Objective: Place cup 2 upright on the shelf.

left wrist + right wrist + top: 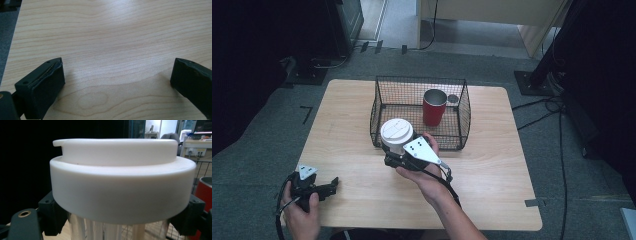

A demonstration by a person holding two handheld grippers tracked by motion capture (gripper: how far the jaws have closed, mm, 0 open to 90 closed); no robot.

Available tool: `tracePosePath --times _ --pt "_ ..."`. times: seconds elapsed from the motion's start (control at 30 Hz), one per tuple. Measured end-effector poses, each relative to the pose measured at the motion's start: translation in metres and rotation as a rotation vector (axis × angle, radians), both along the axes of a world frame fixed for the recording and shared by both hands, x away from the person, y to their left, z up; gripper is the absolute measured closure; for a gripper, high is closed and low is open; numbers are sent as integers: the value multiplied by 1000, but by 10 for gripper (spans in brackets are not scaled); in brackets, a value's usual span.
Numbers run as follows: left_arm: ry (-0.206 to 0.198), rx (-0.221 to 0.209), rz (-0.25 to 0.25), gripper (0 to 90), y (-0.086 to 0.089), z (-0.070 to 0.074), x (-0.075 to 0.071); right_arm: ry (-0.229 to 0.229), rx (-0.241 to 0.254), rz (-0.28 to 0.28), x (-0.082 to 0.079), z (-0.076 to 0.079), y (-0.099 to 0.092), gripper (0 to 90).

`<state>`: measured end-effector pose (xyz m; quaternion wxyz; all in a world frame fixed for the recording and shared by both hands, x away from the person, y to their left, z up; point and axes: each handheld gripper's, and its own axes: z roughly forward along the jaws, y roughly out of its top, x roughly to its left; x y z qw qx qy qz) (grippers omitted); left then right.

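A cup with a white lid point(396, 131) and a shiny silver body point(105, 230) hangs just in front of the near left corner of a black wire basket point(464, 107). My right gripper point(395, 150) is shut on it, the pads point(53, 216) pressing its body right under the lid point(120, 185). Inside the basket stands a red cup point(434, 107), upright toward the back right; its edge shows as the red cup point(205, 191) in the right gripper view. My left gripper point(332, 186) rests at the table's near left, open point(117, 82), with bare wood between its jaws.
The wooden table point(492, 165) has rounded corners, with grey carpet around it. Cables point(542, 107) run across the floor at the right, and dark stands sit at the back left and right. A person's hands hold both grippers at the near edge.
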<state>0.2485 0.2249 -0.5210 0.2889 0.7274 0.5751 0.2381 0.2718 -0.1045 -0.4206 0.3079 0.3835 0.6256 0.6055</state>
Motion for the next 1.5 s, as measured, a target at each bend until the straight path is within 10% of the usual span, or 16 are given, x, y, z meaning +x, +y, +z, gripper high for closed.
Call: tracePosePath --times 1.5 --pt "3 1 1 0 -1 0 1 -167 44 -120 51 50 16 160"
